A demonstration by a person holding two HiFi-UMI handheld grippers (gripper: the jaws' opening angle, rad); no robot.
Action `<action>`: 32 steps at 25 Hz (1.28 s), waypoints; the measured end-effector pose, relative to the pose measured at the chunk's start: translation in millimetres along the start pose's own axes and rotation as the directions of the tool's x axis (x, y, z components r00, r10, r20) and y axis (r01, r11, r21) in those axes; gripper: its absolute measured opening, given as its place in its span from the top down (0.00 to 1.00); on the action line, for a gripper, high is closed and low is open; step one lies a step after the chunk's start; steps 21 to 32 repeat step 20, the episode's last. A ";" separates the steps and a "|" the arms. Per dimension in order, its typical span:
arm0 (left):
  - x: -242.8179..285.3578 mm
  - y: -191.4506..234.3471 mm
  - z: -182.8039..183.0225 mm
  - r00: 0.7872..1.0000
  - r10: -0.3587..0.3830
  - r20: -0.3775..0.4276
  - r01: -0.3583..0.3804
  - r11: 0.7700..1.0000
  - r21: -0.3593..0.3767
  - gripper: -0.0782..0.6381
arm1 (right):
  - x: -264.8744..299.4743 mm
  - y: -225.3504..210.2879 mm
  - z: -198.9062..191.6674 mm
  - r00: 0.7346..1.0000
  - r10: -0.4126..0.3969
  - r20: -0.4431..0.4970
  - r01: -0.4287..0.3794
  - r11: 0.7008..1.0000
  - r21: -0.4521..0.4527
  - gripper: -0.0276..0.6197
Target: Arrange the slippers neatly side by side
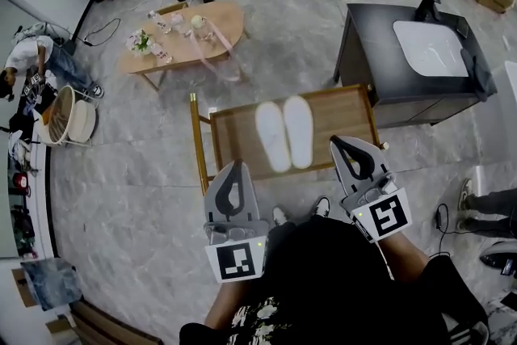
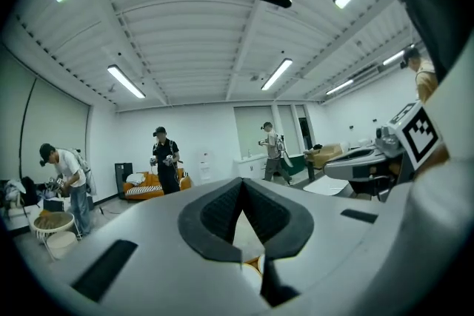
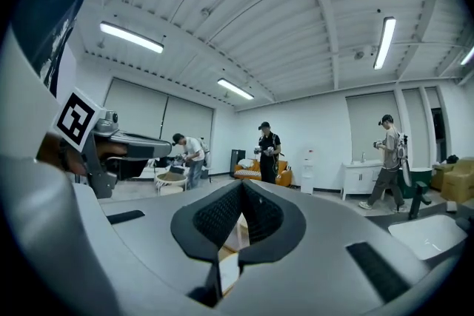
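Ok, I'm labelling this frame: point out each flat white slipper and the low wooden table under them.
Flat white slipper, picture-left (image 1: 271, 136): head view, its middle.
Flat white slipper, picture-right (image 1: 299, 131): head view, its middle.
Low wooden table (image 1: 347, 113): head view, bare top beside the slippers.

Person in a loose black top (image 1: 331, 279), black-and-white patterned cloth (image 1: 257, 317) at the hem, white shoes (image 1: 280, 215), grey moulded plastic left gripper (image 1: 235, 167) and matching right gripper (image 1: 339, 143), black ribbed pads (image 2: 221, 209) lining the jaws, each gripper bearing a white cube with black square markers (image 1: 236, 261)

Left claw (image 1: 237, 166), right claw (image 1: 338, 142) closed (both empty).
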State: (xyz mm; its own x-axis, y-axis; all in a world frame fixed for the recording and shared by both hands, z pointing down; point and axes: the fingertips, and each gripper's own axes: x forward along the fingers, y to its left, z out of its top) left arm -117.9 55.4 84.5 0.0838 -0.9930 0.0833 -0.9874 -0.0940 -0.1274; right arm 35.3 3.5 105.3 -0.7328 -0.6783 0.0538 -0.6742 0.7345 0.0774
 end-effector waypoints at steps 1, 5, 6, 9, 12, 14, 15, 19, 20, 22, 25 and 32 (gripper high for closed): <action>0.6 6.3 0.5 1.000 -0.001 0.004 0.001 1.000 0.000 0.89 | 2.8 2.7 2.2 1.000 -0.005 0.000 0.005 1.000 -0.012 0.96; 3.2 26.9 -2.3 1.000 -0.005 0.013 0.005 1.000 -0.008 0.89 | 13.2 12.9 2.3 1.000 -0.029 -0.010 0.028 0.999 -0.025 0.96; 3.3 30.8 -4.0 1.000 -0.006 0.013 0.006 1.000 -0.012 0.89 | 15.4 16.2 1.4 0.999 -0.033 -0.015 0.033 0.999 -0.023 0.96; 5.3 38.9 -6.9 1.000 -0.018 0.018 0.018 1.000 -0.015 0.89 | 21.6 26.8 1.8 0.998 -0.047 -0.028 0.047 0.999 -0.003 0.96; 6.6 39.2 -5.4 0.998 -0.052 0.031 0.053 0.998 -0.025 0.89 | 25.3 37.2 9.8 0.998 -0.054 -0.019 0.054 0.998 0.016 0.96; 6.2 37.4 -6.3 0.996 -0.074 0.040 0.076 0.996 -0.036 0.89 | 28.0 44.3 12.9 0.998 -0.052 -0.021 0.052 0.999 0.010 0.96; 5.9 37.5 -8.3 0.996 -0.082 0.040 0.084 0.996 -0.039 0.89 | 29.8 47.8 12.5 0.998 -0.051 -0.025 0.051 0.999 0.005 0.96; 6.3 46.3 -18.7 0.995 -0.096 0.018 0.097 0.994 -0.045 0.89 | 37.1 59.2 7.1 0.997 -0.058 -0.044 0.059 0.998 0.000 0.96; 7.0 49.5 -20.4 0.995 -0.099 0.017 0.099 0.994 -0.042 0.89 | 38.9 61.5 5.9 0.997 -0.062 -0.048 0.062 0.998 -0.003 0.96; 7.0 49.5 -20.4 0.995 -0.099 0.017 0.099 0.994 -0.042 0.89 | 38.9 61.5 5.9 0.997 -0.062 -0.048 0.062 0.998 -0.003 0.96; 7.0 49.5 -20.4 0.995 -0.099 0.017 0.099 0.994 -0.042 0.89 | 38.9 61.5 5.9 0.997 -0.062 -0.048 0.062 0.998 -0.003 0.96; 7.0 49.5 -20.4 0.995 -0.099 0.017 0.099 0.994 -0.042 0.89 | 38.9 61.5 5.9 0.997 -0.062 -0.048 0.062 0.998 -0.003 0.96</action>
